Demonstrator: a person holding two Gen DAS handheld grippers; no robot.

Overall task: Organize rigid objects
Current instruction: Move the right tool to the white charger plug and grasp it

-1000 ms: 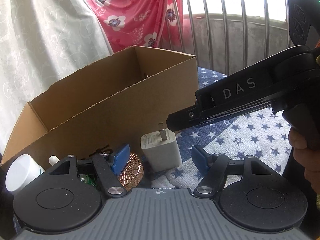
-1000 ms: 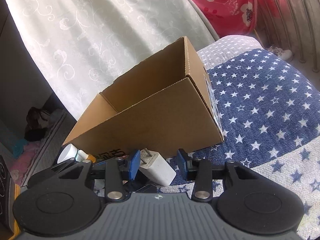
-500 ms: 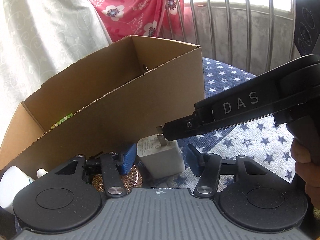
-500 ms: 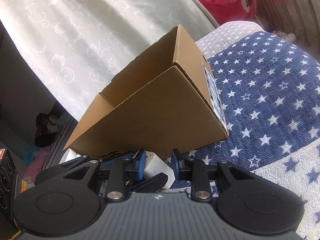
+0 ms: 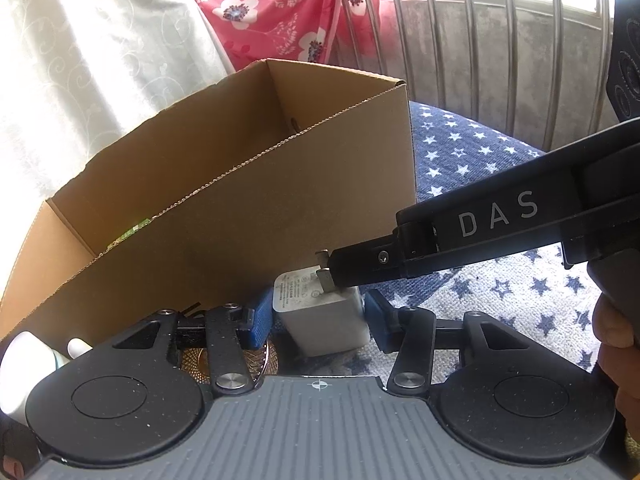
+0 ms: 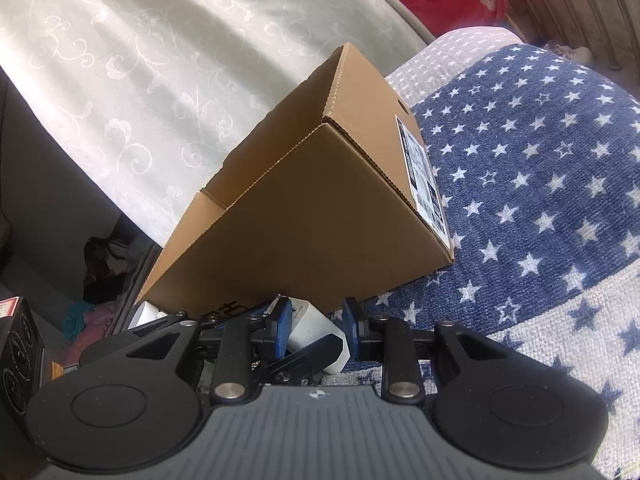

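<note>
1. The left hand-held gripper is closing around the white charger; contact is unclear.
2. The right hand-held gripper pinches the charger.
3. The charger sits on the star-patterned cloth just before the cardboard box.

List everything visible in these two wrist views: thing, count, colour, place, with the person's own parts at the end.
charger: 1, white with metal prongs, on the blanket in front of the box, between both grippers' fingers
cardboard box: 1, brown, open-topped, on the blanket
blanket: 1, blue with white stars
copper-coloured disc: 1, patterned, left of the charger, largely hidden
white bottle: 1, far left by the box
white curtain: 1, patterned, behind the box
red floral cloth: 1, beside the curtain
metal bars: several, grey, background
left gripper: 1, black, blue pads, closing around the charger
right gripper: 1, black, pads at the charger's sides
hand: 1, on the right gripper's handle
</note>
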